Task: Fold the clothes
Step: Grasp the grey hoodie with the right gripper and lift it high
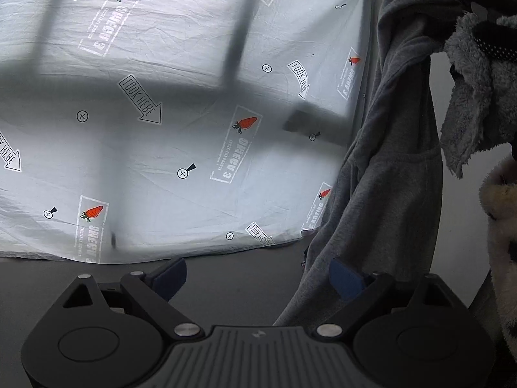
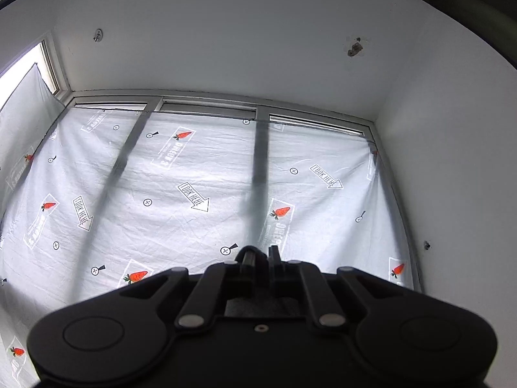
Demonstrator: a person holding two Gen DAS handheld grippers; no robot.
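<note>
Backlit carrot-print sheet (image 2: 206, 174) covers window w/ dark frame bars (image 2: 260, 161), white walls (image 2: 452, 161) & ceiling (image 2: 226, 32).

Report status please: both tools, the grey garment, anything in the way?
Left tool open, empty. Right tool shut, nothing visibly gripped. Grey garment hanging at left tool's right, not held. Nothing blocking.
</note>
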